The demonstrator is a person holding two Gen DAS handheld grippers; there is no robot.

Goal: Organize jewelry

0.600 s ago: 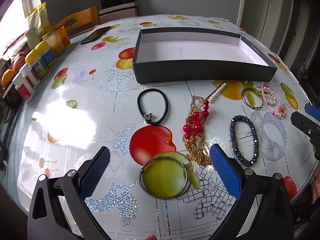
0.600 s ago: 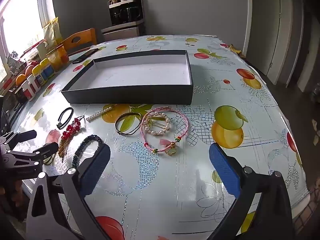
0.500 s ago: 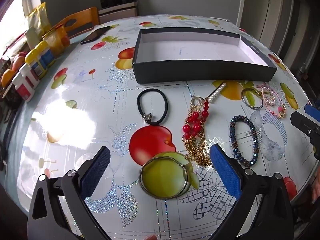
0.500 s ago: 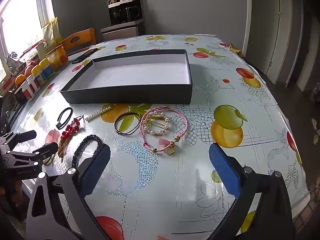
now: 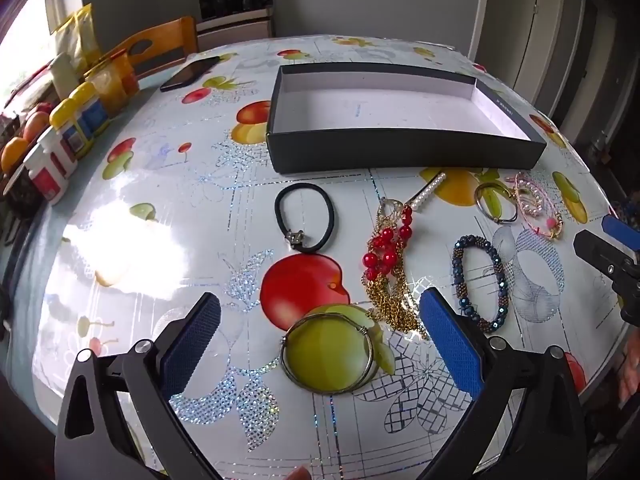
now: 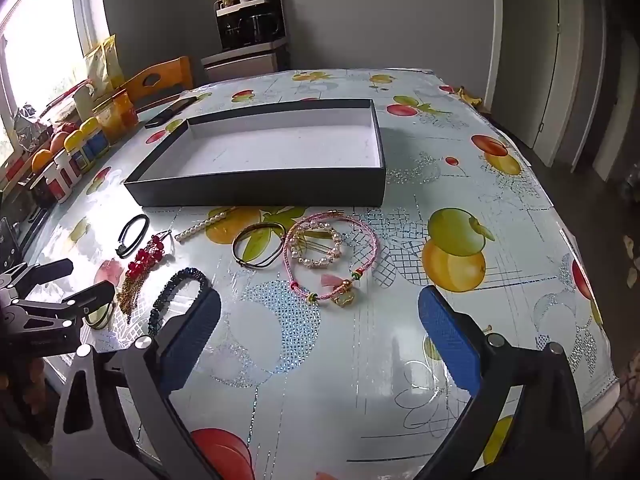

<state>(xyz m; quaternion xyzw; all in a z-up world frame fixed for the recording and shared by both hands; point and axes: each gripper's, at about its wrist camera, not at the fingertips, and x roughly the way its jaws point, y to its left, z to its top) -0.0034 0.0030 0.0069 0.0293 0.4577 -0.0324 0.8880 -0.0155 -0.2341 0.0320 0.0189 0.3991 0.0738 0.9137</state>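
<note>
both grippers stand wide open and hold nothing: the left gripper (image 5: pixel 320 316) above the wire bangle (image 5: pixel 329 353), the right gripper (image 6: pixel 320 310) near the pink bracelet (image 6: pixel 332 256).

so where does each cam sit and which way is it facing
Left wrist view: rides on the left gripper, tilted down over the table's near edge toward the wire bangle, red bead necklace and black box; its own open blue fingers show, plus the right gripper's tip at right.
Right wrist view: rides on the right gripper, angled down at the pink cord bracelet; its open fingers show, left gripper at left.
Shared: box, necklace, blue beaded bracelet.
</note>
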